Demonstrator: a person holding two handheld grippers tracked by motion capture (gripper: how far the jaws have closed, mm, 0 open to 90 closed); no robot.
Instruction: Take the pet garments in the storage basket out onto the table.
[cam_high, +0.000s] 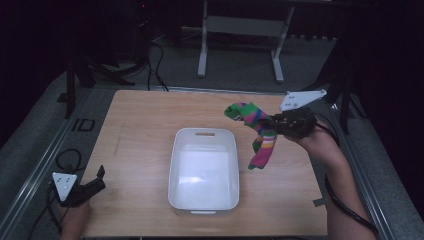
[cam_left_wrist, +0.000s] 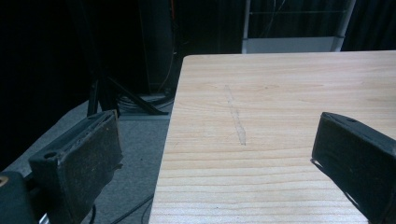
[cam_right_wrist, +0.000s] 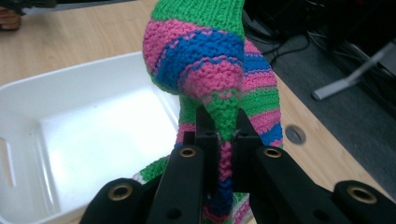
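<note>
High view: one sock (cam_high: 260, 134) pinched by right gripper (cam_high: 274, 121), one bin (cam_high: 203, 169)

Seen along the left gripper (cam_left_wrist: 224, 163), its two black, flat-faced jaws rise from the bottom corners and stand wide apart with nothing between them; the left jaw hangs over the floor beyond the table's edge, the right jaw over the tabletop. Between them lies the pale, light-grained wooden table (cam_left_wrist: 280, 93), its near left corner in view and a faint grey streak (cam_left_wrist: 236, 119) running lengthwise along the wood. Beyond the edge, grey carpeted floor (cam_left_wrist: 135, 154) meets the black legs of a stand (cam_left_wrist: 116, 95), with dark cables (cam_left_wrist: 140, 100) trailing in the unlit background.
</note>
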